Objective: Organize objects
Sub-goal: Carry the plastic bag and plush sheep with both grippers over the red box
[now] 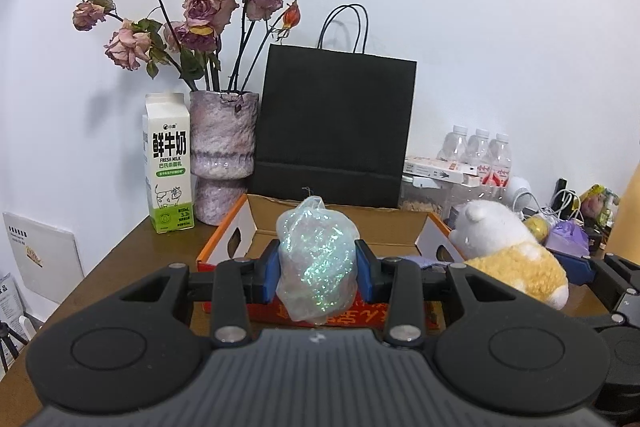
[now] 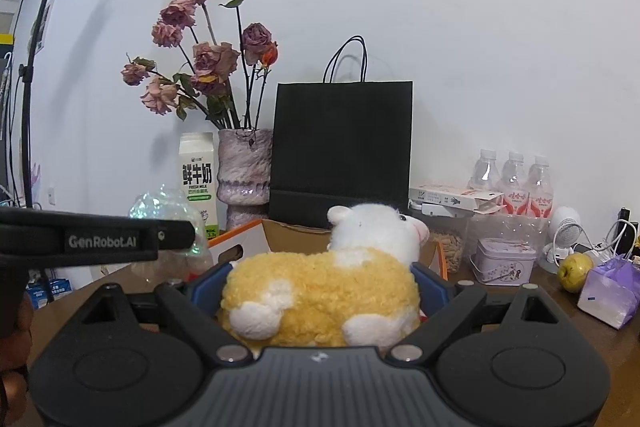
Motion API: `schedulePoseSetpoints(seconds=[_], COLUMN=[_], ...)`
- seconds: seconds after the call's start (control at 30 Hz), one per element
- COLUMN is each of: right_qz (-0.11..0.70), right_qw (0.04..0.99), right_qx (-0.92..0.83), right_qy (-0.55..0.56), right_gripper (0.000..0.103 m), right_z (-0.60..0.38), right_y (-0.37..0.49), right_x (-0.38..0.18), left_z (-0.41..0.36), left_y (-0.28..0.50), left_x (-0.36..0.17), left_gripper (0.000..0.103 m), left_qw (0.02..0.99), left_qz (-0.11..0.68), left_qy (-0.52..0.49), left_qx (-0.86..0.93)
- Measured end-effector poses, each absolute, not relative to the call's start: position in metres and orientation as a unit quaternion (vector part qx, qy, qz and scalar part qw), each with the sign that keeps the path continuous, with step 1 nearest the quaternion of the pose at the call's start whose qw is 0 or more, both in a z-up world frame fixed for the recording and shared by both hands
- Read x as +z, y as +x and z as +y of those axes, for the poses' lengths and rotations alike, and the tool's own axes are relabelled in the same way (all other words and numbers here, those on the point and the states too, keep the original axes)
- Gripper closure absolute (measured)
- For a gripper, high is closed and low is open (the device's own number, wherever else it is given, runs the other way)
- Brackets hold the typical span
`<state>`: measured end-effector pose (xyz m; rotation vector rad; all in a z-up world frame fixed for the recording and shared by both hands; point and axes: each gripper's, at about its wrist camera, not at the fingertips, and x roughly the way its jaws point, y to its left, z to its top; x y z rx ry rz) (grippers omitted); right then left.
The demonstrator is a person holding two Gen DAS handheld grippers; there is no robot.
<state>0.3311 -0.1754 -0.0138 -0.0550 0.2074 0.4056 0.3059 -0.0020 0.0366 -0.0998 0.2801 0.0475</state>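
My left gripper (image 1: 316, 265) is shut on a small bundle of iridescent plastic film (image 1: 314, 247), lifted in front of an open cardboard box with orange edges (image 1: 224, 239). My right gripper (image 2: 320, 281) is shut on a yellow and white plush sheep (image 2: 320, 295), its blue pads pressing the toy's sides. In the left wrist view the plush sheep (image 1: 516, 259) hangs to the right of the box, with one blue right finger (image 1: 576, 265) showing behind it. In the right wrist view the left gripper (image 2: 176, 233) and its shiny bundle (image 2: 160, 207) are at the left.
Behind the box stand a milk carton (image 1: 168, 163), a vase of dried roses (image 1: 222, 151) and a black paper bag (image 1: 332, 123). Water bottles (image 2: 514, 179), a small tin (image 2: 504, 259), a yellow-green fruit (image 2: 574, 269) and a purple packet (image 2: 612, 291) crowd the right. A light stand (image 2: 28, 67) rises at the left.
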Motion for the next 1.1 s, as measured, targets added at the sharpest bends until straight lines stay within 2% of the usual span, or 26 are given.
schedulePoseSetpoints(seconds=[1.1], right_qz=[0.096], right_qw=[0.975], right_qx=[0.199], right_qy=[-0.027], right_gripper=[0.010], right_z=[-0.154], right_y=[0.422], right_x=[-0.009], left_z=[0.011], left_y=[0.396], left_x=[0.041], left_gripper=[0.065], left_qw=[0.990], left_qz=[0.126], left_qy=[-0.056], left_qx=[0.029])
